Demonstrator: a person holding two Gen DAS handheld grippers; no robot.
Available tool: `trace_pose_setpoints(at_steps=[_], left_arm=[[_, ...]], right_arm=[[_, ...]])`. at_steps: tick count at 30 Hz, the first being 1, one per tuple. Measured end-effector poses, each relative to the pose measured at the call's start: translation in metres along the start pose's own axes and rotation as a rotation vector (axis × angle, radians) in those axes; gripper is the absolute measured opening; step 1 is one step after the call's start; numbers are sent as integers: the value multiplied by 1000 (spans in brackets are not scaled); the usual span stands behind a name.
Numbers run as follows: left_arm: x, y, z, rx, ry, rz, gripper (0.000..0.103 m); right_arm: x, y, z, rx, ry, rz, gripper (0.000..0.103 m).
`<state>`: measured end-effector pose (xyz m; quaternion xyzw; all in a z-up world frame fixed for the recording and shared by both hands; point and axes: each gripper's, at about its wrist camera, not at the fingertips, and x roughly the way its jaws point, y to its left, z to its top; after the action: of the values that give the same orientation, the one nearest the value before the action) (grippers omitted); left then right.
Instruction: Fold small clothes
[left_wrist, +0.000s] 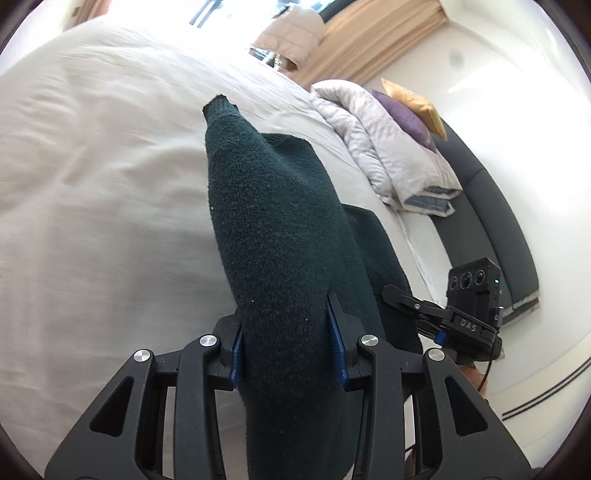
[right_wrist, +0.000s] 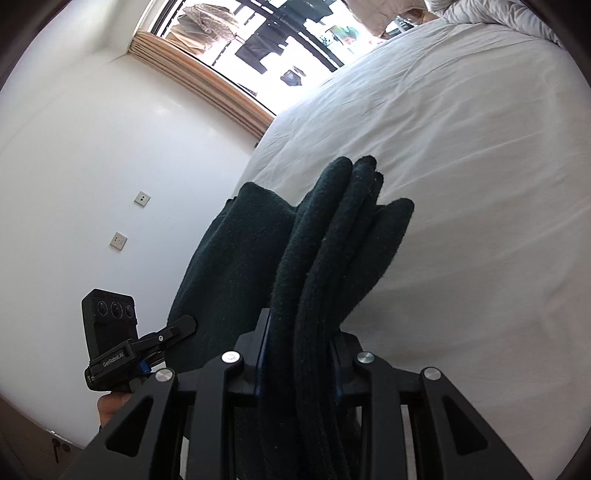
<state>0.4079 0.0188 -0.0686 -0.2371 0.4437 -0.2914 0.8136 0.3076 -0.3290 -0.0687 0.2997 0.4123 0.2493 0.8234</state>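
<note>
Left wrist view is mostly filled by the white bed (left_wrist: 92, 166), its sheet lightly wrinkled, with a folded pale duvet (left_wrist: 384, 147) and a purple cushion (left_wrist: 404, 116) and gold cushion (left_wrist: 415, 101) at the far side against a dark headboard (left_wrist: 491, 206). Over the sheet hangs the dark green knit garment (left_wrist: 280, 229), lifted between both tools. The left gripper (left_wrist: 290, 345) has its blue-padded jaws pressed against a thick fold of the knit. In the right wrist view the right gripper (right_wrist: 299, 350) is likewise clamped on several bunched layers of the garment (right_wrist: 332, 240), with white wall and two small wall plates (right_wrist: 119, 240) to the left.
</note>
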Motion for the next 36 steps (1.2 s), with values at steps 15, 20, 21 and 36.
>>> trace_pose_setpoints(at_steps=[15,20,21,36], left_arm=[[35,102,-17,-99,17,33,45],[42,108,-20,-73,-9,20,49],[41,108,-21,-75,-16,20,49],[-117,-94,-146,521,-639,598,103]], right_arm=[[77,-69,-23,154,89,10,34],[73,-85,-33,183,47,94,36],[72,-85,-33,188,46,97,37],[-71,10,-123,-107,-211,-290,79]])
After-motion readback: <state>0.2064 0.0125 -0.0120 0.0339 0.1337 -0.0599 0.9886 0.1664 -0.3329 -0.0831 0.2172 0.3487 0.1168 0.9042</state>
